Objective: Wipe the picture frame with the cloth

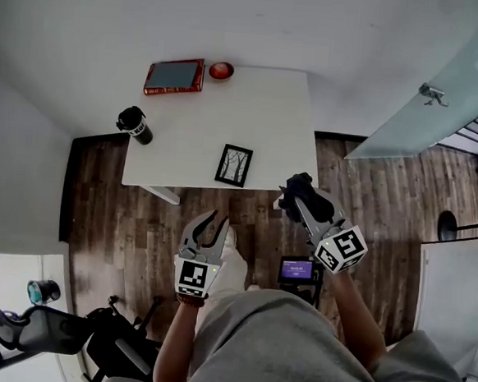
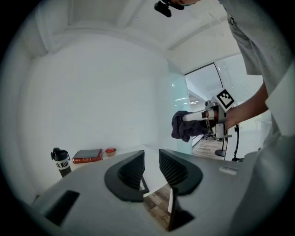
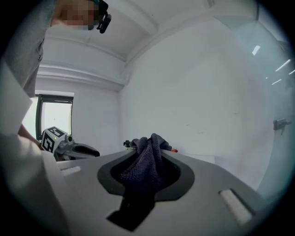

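The black picture frame (image 1: 234,165) lies flat near the front edge of the white table (image 1: 245,112). My left gripper (image 1: 209,222) hovers over the wooden floor just short of that edge. Its jaws stand open with nothing between them, and a corner of the frame (image 2: 143,186) shows through the gap. My right gripper (image 1: 301,193) is level with it on the right, shut on a dark blue cloth (image 1: 306,198) that bunches over its tips. The cloth (image 3: 146,166) fills the right gripper view, and the cloth (image 2: 183,125) also shows in the left gripper view.
A red book (image 1: 175,75) and a small red bowl (image 1: 221,70) sit at the table's far edge. A black bottle (image 1: 135,124) stands at its left corner. An office chair (image 1: 47,327) is at lower left, a glass door (image 1: 445,87) at right, and a small lit screen (image 1: 297,270) is below.
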